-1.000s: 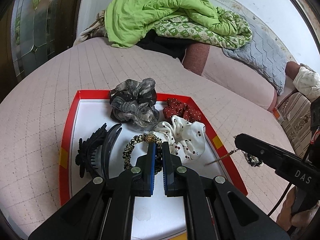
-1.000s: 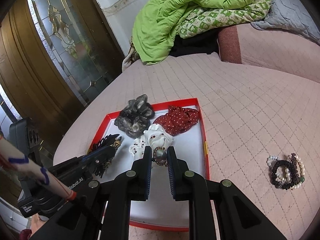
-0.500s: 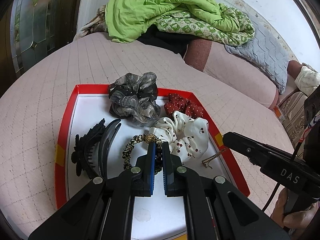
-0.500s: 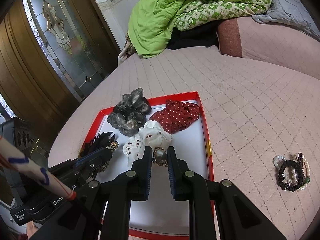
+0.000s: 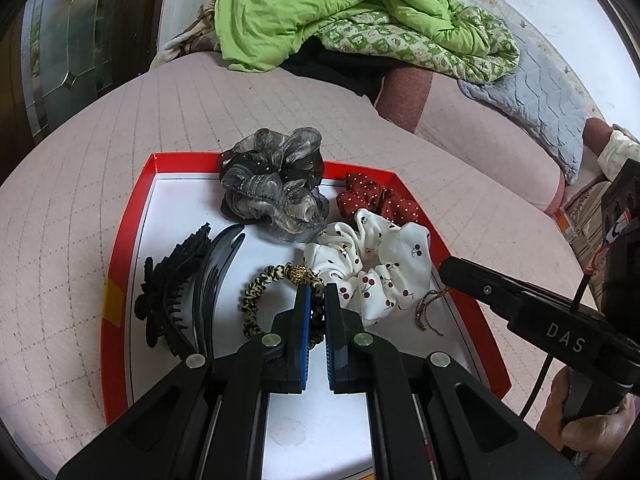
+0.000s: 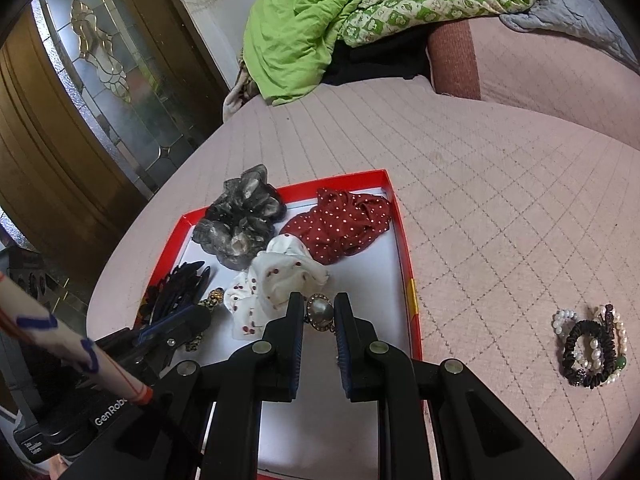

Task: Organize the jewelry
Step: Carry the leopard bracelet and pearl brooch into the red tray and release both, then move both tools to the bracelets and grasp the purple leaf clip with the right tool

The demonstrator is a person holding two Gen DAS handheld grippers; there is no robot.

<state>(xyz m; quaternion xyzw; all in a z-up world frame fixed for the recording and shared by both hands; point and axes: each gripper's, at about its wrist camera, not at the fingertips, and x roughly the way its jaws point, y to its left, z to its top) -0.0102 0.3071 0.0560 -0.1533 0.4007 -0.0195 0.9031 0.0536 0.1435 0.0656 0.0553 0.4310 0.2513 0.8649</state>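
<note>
A red-rimmed white tray [image 5: 132, 240] [image 6: 404, 240] lies on the pink quilted bed. It holds a grey scrunchie [image 5: 272, 192] [image 6: 240, 220], a red dotted scrunchie [image 5: 376, 200] [image 6: 340, 224], a white cherry scrunchie [image 5: 372, 264] [image 6: 272, 284], black hair clips [image 5: 180, 288] [image 6: 176, 288] and a leopard hair tie [image 5: 264, 288]. My left gripper [image 5: 316, 296] is shut on the leopard hair tie. My right gripper [image 6: 318, 312] is shut on a pearl brooch [image 6: 319, 310] over the tray; its thin chain [image 5: 426, 308] dangles by the tray's right side.
A pile of pearl and black bead bracelets [image 6: 588, 344] lies on the bed right of the tray. A green blanket [image 5: 320, 4] [image 6: 320, 20] and a grey quilt [image 5: 540, 96] are heaped at the back. A glass door [image 6: 100, 80] stands at left.
My right gripper has moved left over the tray with the brooch, and its chain now hangs inside the tray's right rim. The left gripper has stayed on the hair tie.
</note>
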